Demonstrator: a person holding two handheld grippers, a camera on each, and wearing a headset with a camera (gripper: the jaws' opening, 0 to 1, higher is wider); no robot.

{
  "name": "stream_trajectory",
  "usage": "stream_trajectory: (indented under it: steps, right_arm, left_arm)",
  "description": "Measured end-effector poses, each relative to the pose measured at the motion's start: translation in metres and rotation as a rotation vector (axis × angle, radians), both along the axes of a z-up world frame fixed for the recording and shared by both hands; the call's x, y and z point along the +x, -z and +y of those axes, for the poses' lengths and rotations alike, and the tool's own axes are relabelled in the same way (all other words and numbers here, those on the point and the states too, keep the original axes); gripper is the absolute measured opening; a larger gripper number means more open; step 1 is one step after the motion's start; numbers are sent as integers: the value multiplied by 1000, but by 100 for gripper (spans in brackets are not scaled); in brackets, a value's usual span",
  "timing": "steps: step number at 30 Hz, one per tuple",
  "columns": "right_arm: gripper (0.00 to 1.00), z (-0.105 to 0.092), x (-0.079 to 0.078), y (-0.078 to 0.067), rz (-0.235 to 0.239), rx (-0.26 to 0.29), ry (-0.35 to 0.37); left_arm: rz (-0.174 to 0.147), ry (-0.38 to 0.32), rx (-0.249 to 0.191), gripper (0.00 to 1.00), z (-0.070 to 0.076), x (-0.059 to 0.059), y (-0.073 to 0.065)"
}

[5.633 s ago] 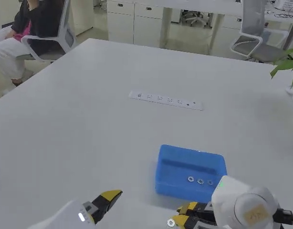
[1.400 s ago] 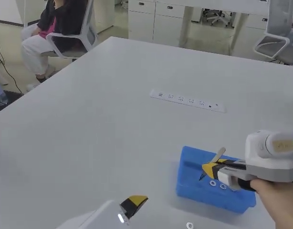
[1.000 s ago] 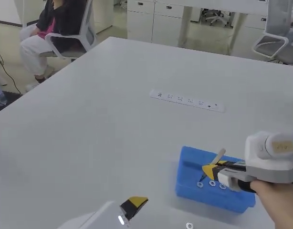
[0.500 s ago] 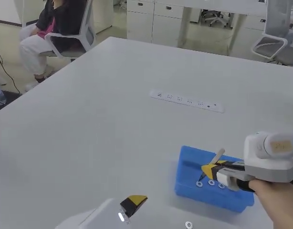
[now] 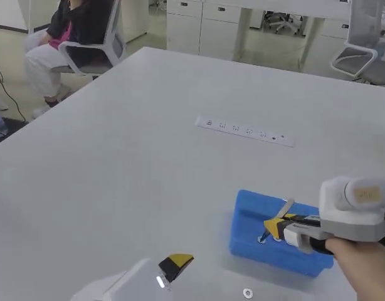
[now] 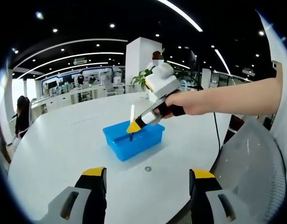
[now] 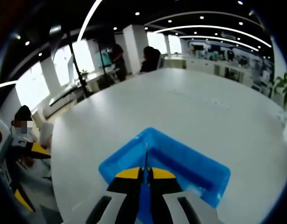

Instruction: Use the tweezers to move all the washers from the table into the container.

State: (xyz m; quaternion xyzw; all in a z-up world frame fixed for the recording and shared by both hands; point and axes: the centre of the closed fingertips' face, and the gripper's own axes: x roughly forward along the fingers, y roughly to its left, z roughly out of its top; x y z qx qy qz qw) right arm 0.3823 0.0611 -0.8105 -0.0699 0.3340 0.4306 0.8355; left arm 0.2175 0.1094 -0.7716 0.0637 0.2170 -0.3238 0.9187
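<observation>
Washer: one, small metal ring, flat on the white worktop, just outside the near wall of the container and apart from it; seen also in the left gripper view between that view's own jaws. Tweezers: slim, pale upper end tilted up, dark tip down inside the container; whether the tip carries a washer is too small to tell. Container: blue, rectangular, open-topped tray, low walls, standing on the worktop near its front right part; its floor is partly hidden by the tool, contents not readable. Right tongs: yellow-tipped jaws pressed together on the tweezers' mid-shaft, poised over the container, white body gripped by a hand; the right gripper view looks straight down the clamped tweezers into the blue tray. Left tongs: jaws spread wide, nothing between them, held low at the worktop's near edge, well apart from the container. Power strip: white, flat, lying mid-worktop beyond the container. Seated person: in a grey chair off the far left corner. Office chair: grey, beyond the far right edge
</observation>
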Motion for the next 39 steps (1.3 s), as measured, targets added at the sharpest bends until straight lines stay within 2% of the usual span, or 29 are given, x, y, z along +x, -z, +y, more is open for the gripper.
stream_trajectory:
  steps: [5,15,18,24,31,39]
  right_arm:
    - [4,1,-2,3,9,-5,-3]
    - [4,2,-4,1,7,-2,-7]
    - [4,5,-5,-8,5,35,3]
    - [4,8,-9,-21,-22,40,-27]
    - [4,8,-10,-42,-48,76,-28]
    - [4,9,-30,-58,-62,100,-52]
  left_arm:
    - [2,2,6,72,0,0,1]
    - [3,2,9,71,0,-1,1]
    - [2,0,11,71,0,-1,1]
    - [0,2,14,71,0,-1,1]
    - [1,7,15,70,0,-2,2]
    - [-4,3,7,71,0,-1,1]
